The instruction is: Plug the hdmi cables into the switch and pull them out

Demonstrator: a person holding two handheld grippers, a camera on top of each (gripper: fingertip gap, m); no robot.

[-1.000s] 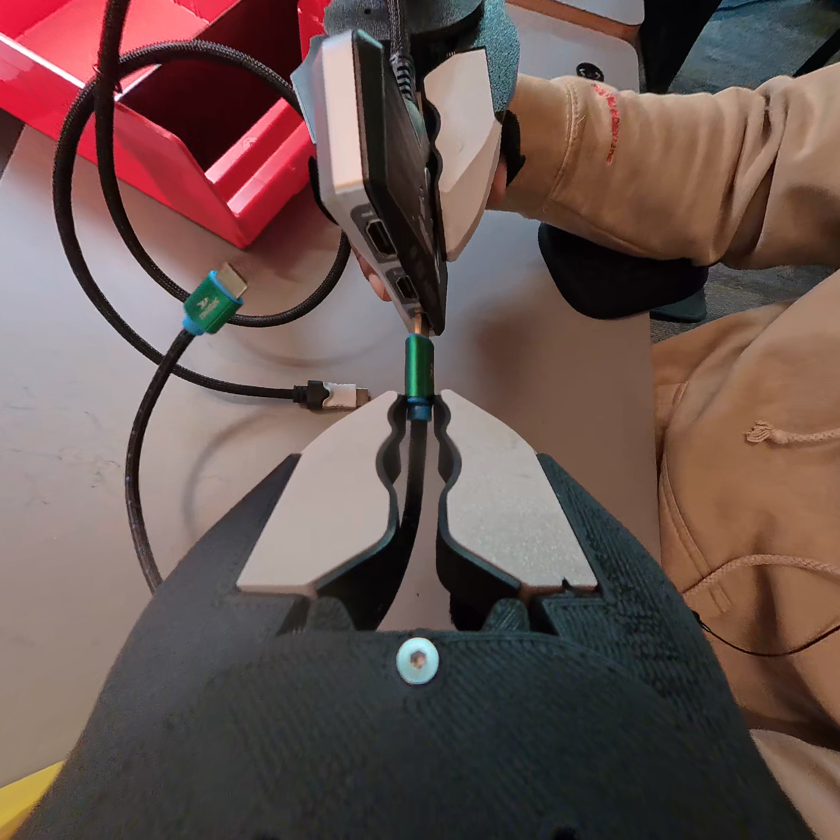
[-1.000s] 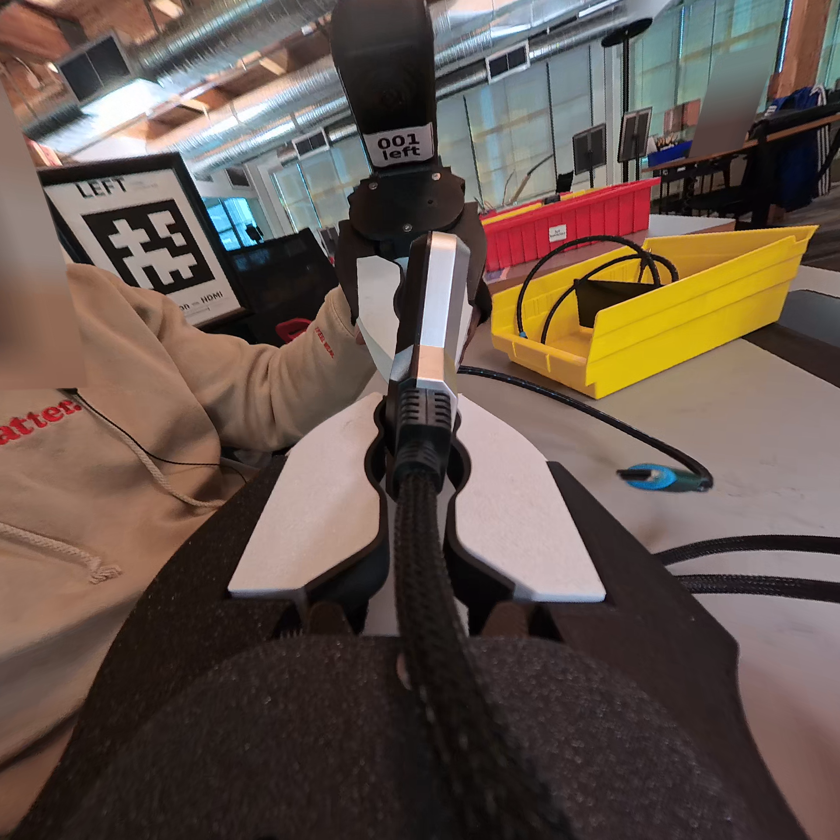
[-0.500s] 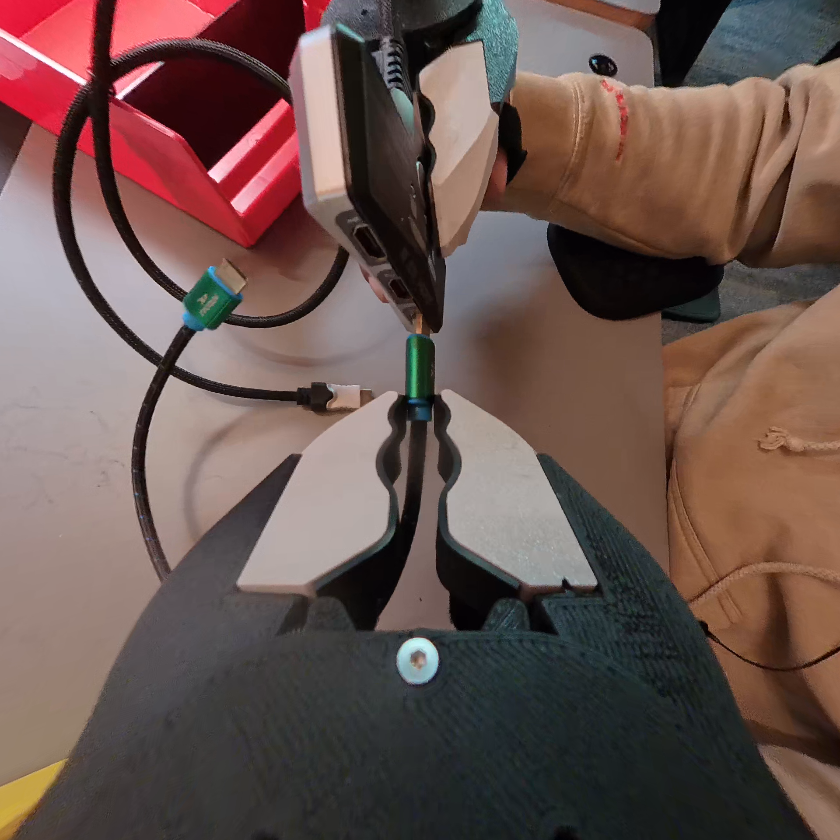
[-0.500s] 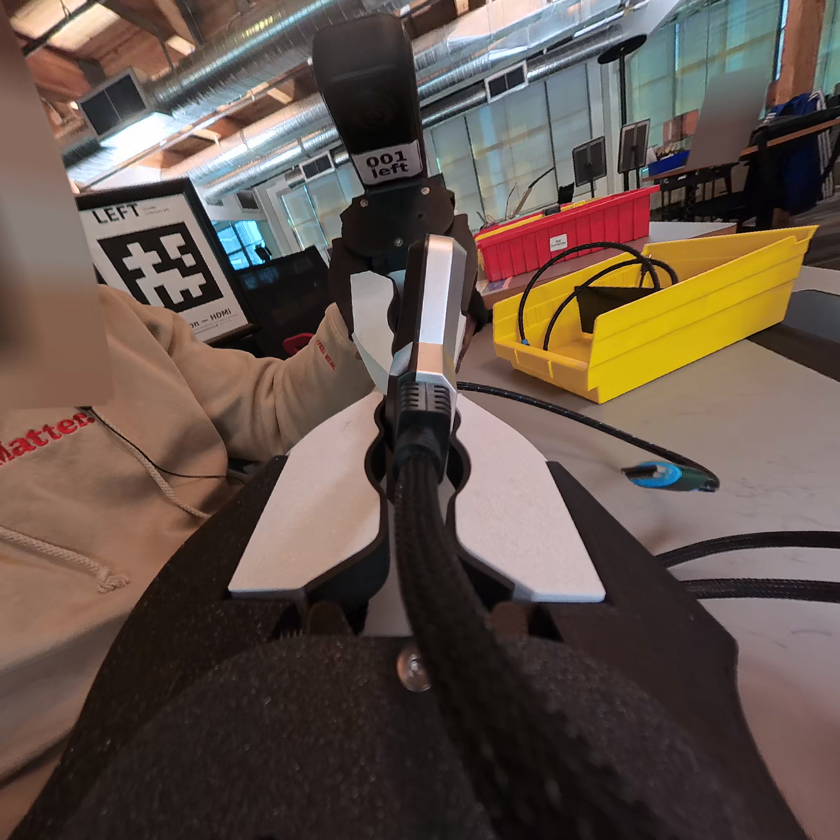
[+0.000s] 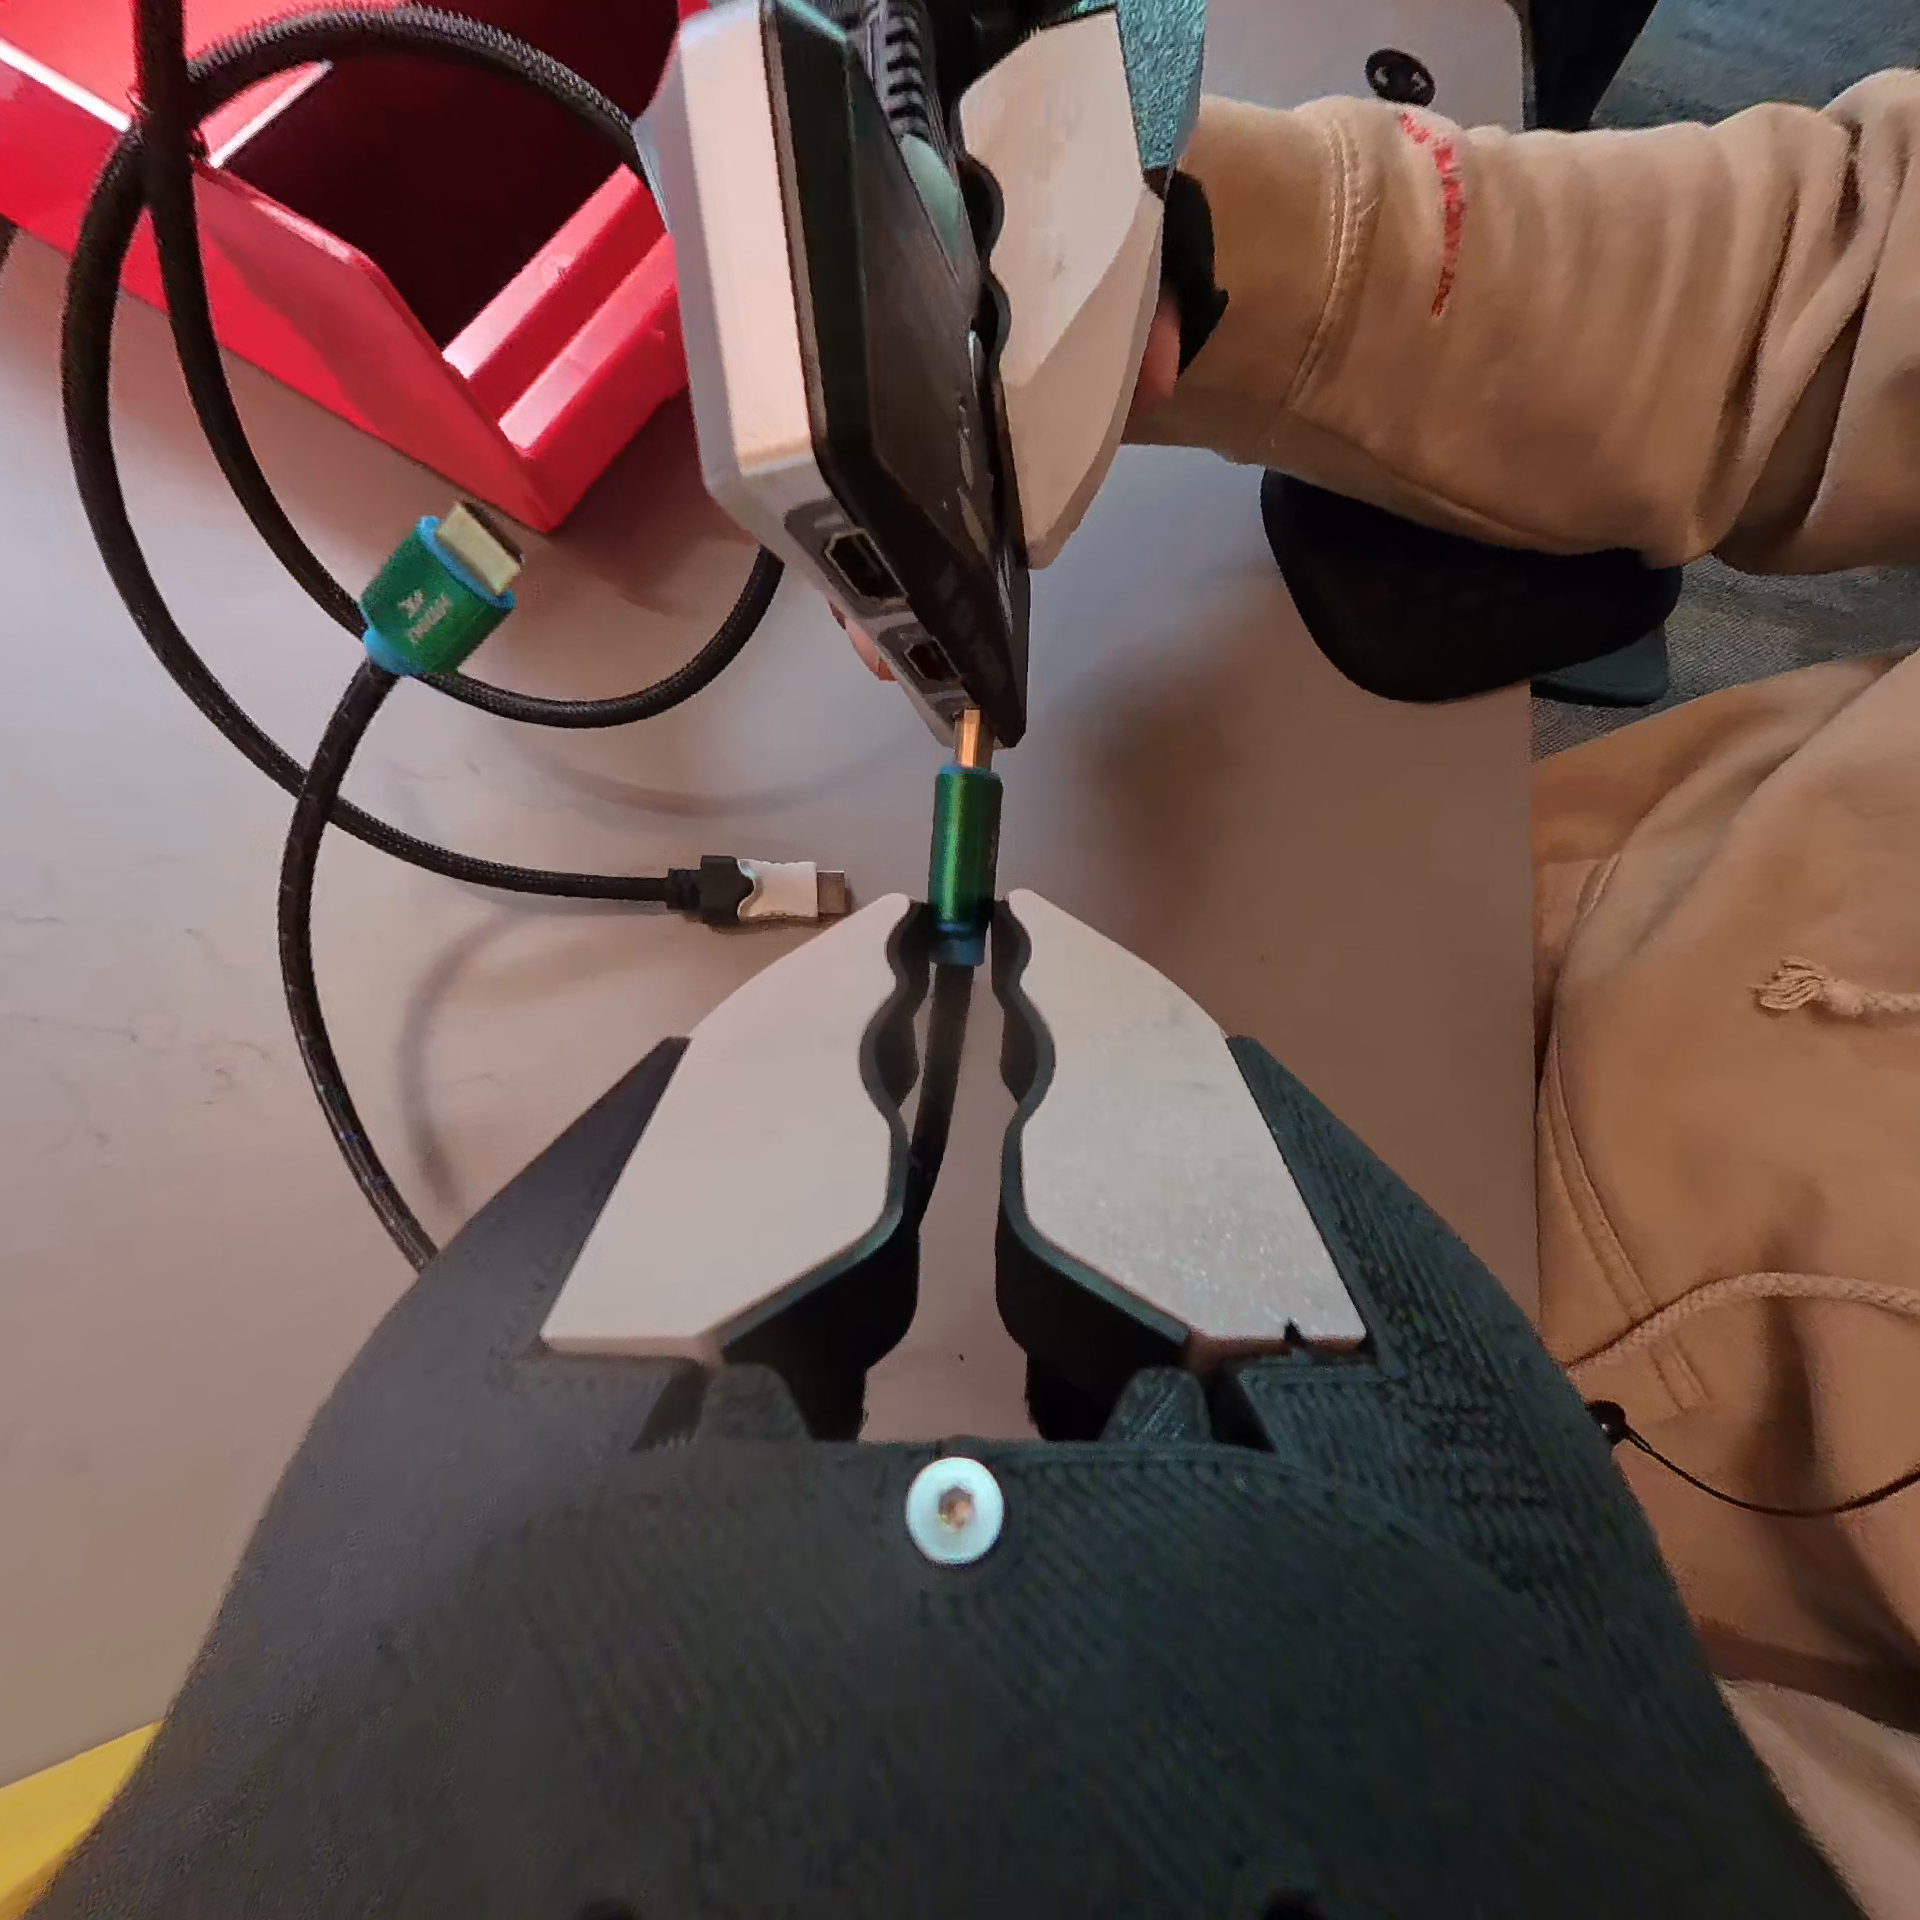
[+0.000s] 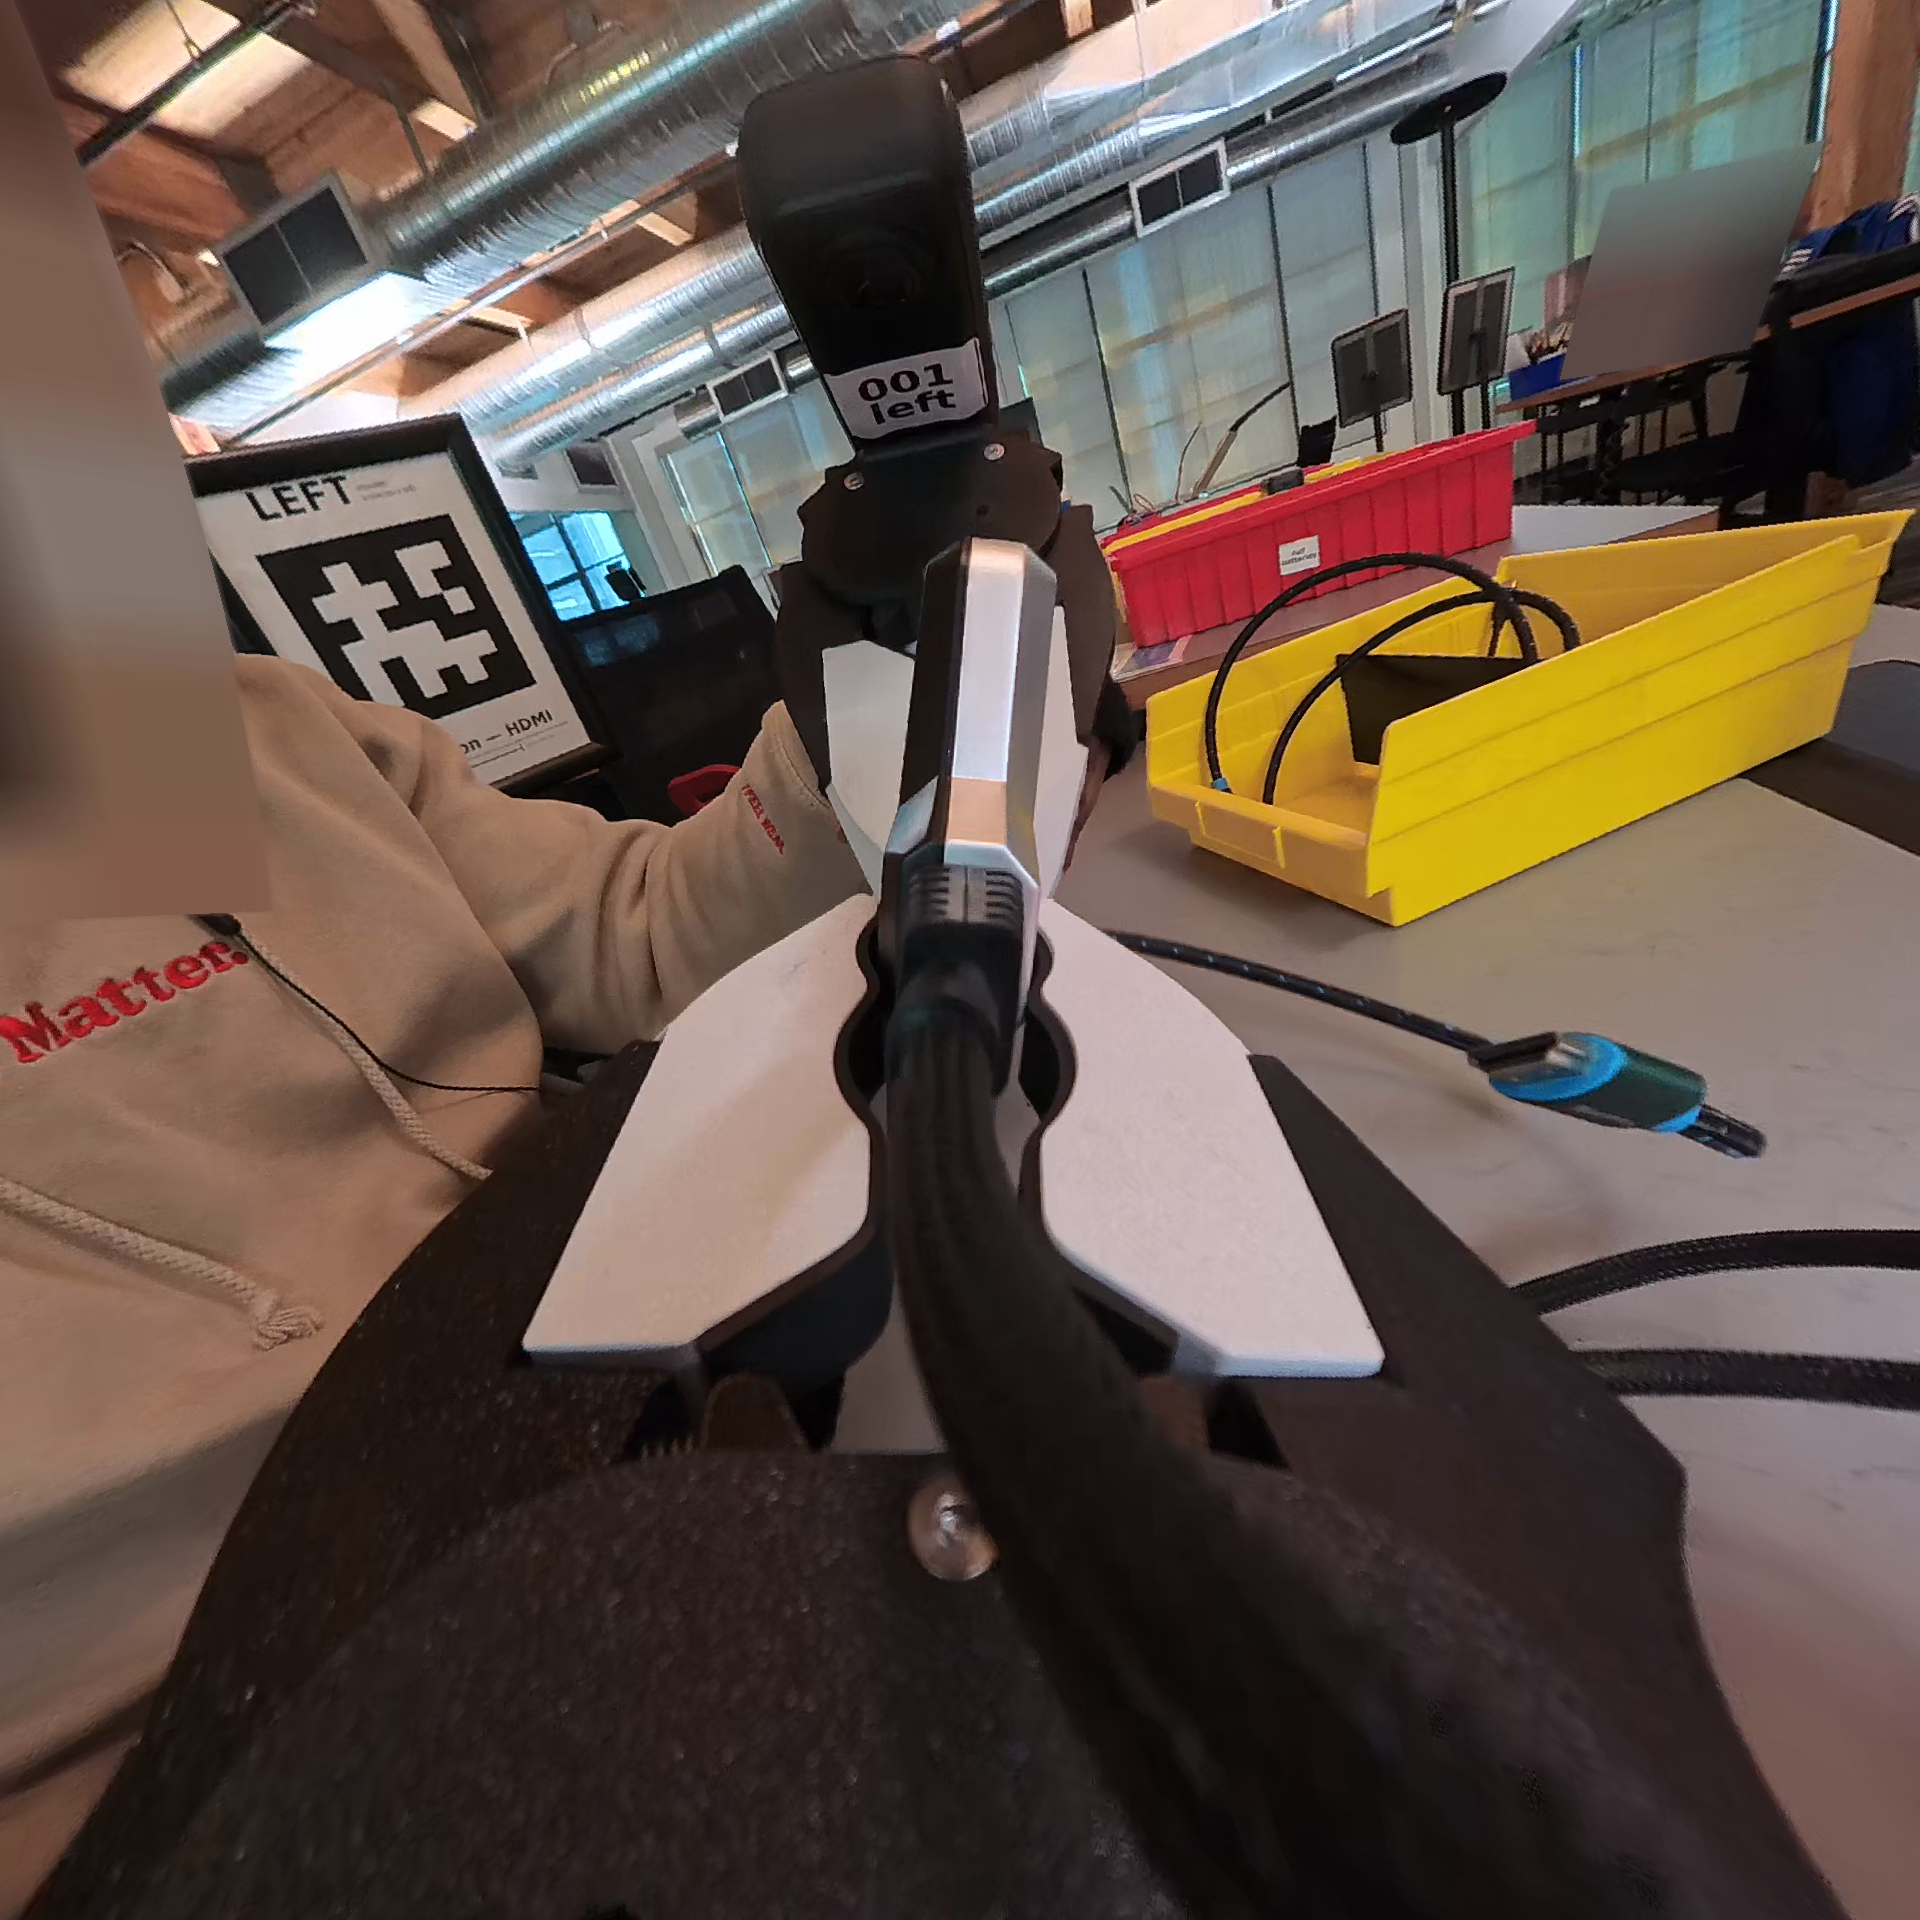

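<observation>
Lining up green plug (image 5: 964, 842) with switch (image 5: 769, 312): port straight ahead at 12 o'clock, plug axis running 6 to 12, metal tip at the port mouth, depth of entry unclear. Left gripper (image 5: 961, 914) clamped on the plug's blue collar, braided cable trailing back between the fingers. Right gripper (image 6: 954, 940) closed on black ribbed plug (image 6: 964, 899) seated in the switch's near end, holding the flat grey-and-black box edge-on. Probably needs a straight push along that axis; any tilt risks jamming.
</observation>
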